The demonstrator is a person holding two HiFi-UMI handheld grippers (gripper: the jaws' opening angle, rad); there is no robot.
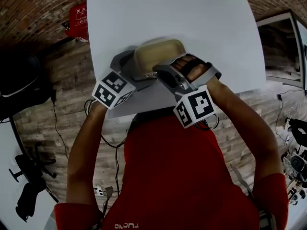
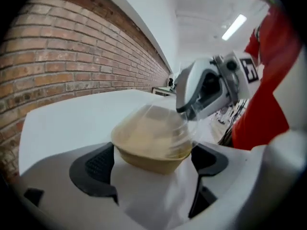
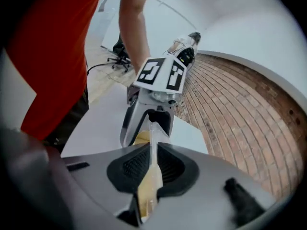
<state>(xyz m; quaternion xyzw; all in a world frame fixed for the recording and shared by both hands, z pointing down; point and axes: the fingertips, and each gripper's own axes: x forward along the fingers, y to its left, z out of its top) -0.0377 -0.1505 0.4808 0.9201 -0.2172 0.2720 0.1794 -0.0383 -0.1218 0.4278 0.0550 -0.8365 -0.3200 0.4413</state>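
Tan and smooth, the bowl is round at the corners and sits upright on the flat white table, close to the near edge. Its open top faces up. From the head view it looks a bit longer from side to side than from front to back. A clear, shiny lid lies over it. The lid is see-through, so its shape is hard to make out.

The left gripper has its grey jaws wide, one on each side of the bowl, pressing on it. The right gripper has its jaws squeezed on the thin edge of the lid, which shows there only as a thin strip.

In the head view both grippers cover the near side of the bowl.
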